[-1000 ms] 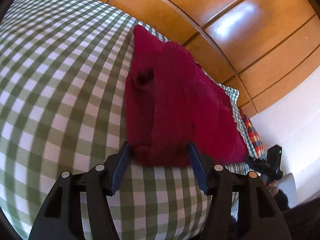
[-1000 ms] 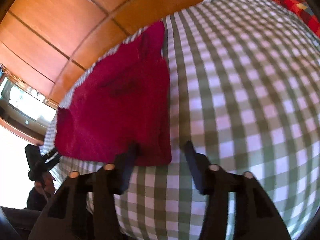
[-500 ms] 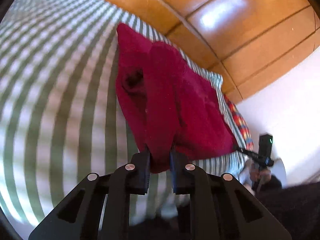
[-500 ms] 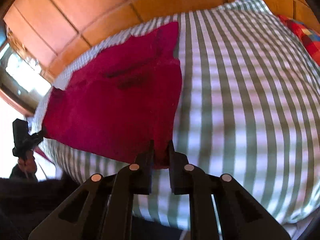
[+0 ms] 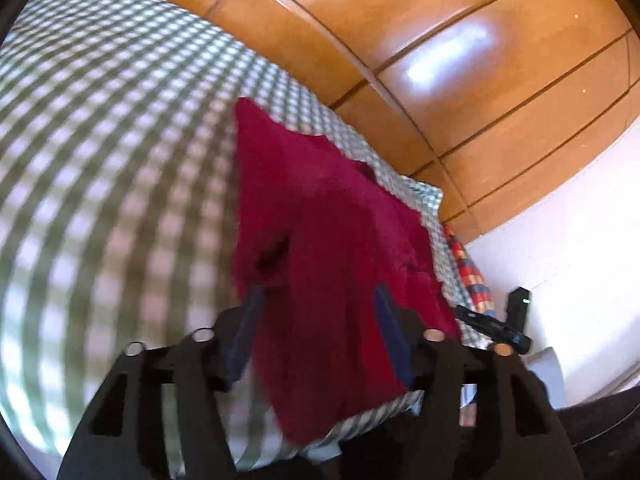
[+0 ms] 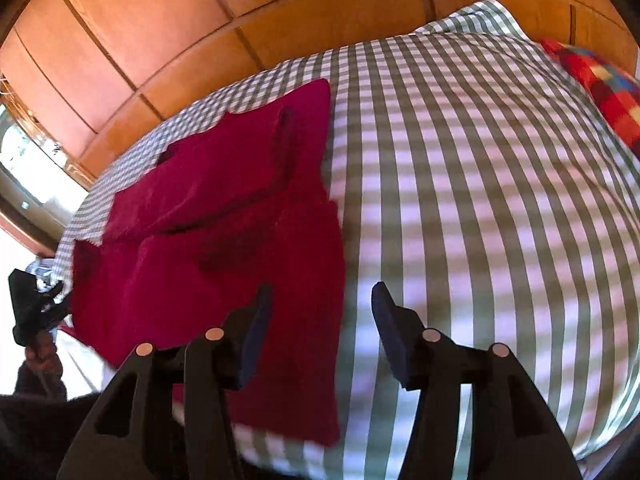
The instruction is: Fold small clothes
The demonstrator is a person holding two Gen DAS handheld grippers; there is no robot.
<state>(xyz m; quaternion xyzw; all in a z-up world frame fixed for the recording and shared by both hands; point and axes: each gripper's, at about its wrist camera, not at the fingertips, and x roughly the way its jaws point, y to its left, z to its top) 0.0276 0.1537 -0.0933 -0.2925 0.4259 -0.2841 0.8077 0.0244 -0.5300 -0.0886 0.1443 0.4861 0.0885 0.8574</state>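
Note:
A dark red garment (image 5: 320, 232) lies on a green-and-white checked bed cover (image 5: 100, 160), its near part hanging over the bed's front edge. My left gripper (image 5: 316, 320) is open, its blue-padded fingers (image 5: 248, 328) either side of the garment's near left part, nothing gripped. In the right wrist view the garment (image 6: 224, 220) lies left of centre with a folded layer on top. My right gripper (image 6: 320, 320) is open over the garment's near right edge, where it meets the cover (image 6: 480, 200).
Wooden panelled wall (image 5: 440, 60) runs behind the bed. A red, blue and yellow checked cloth (image 6: 600, 92) lies at the bed's far right. Each gripper shows in the other's view, at the right (image 5: 504, 324) and at the left (image 6: 32, 304).
Both grippers were shut on the garment's near edge half a second ago. Both have opened and let go, and the garment's near edge has dropped over the bed's front.

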